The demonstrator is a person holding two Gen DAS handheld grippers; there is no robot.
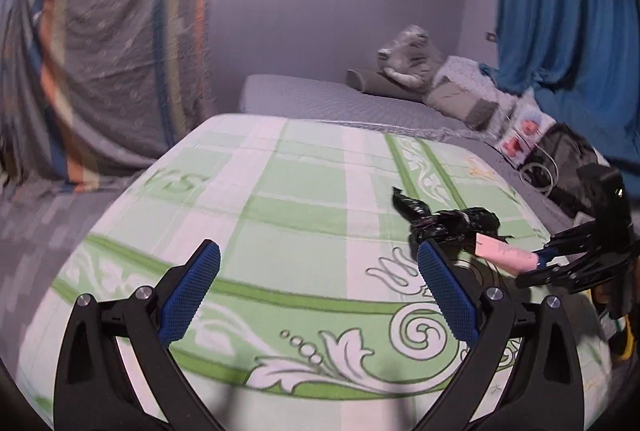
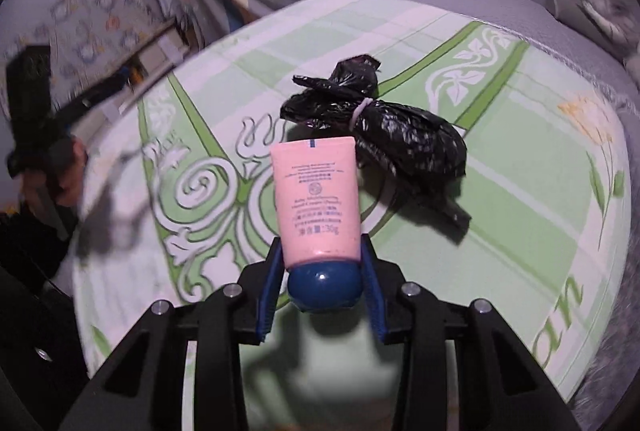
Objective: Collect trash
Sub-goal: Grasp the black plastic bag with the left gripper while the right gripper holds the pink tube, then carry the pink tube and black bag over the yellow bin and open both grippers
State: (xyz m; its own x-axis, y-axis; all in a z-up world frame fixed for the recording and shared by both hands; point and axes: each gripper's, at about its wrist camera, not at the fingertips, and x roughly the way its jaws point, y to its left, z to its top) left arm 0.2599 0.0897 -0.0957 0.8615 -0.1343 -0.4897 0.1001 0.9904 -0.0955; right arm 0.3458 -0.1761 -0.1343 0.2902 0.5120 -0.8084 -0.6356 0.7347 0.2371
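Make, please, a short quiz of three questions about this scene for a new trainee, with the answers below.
1. True or false: the right gripper is shut on the pink tube.
2. What ties the black trash bag? A) a pale band B) red tape C) a metal clip
3. Fill in: the left gripper is ____, with nothing between its fingers.

Key:
1. True; it is clamped at the blue cap end.
2. A
3. open

My light is dim and bluish; shadows fall soft on the mattress (image 1: 304,199). Fisheye bends the edges, and my left side of the right view smears, perhaps motion blur.
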